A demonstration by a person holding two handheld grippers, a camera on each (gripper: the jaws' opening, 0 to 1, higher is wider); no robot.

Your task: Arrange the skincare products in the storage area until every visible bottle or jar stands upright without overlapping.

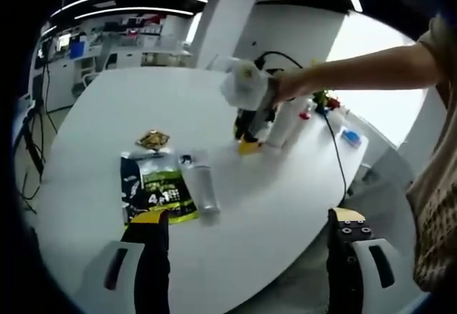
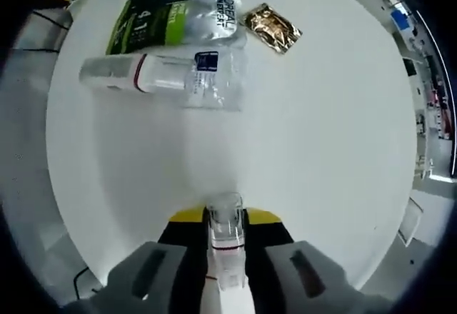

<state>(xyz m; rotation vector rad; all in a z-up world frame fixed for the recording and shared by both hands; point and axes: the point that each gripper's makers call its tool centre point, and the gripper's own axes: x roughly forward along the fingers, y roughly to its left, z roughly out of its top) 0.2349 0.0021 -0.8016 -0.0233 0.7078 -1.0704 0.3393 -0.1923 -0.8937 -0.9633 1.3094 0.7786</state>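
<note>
R tool (image 2: 226, 230) clamped on a clear plastic bottle w/ red band (image 2: 227, 246), base near the white round bench (image 2: 321, 157). L tool (image 1: 246, 232) jaws apart, empty. We'd seat it flat, upright, before letting go. Beyond: clear plastic tube (image 2: 161, 75) lying flat, overlapping green-black sachet (image 2: 175, 16); gold foil packet (image 2: 271, 27) next to it.

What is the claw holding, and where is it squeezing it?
The right gripper pinches a clear bottle near its clear cap end, its jaws on both sides. The left gripper is open and holds nothing.

clear bottle (image 2: 163, 77) lying flat, another (image 2: 227, 246) upright
</note>
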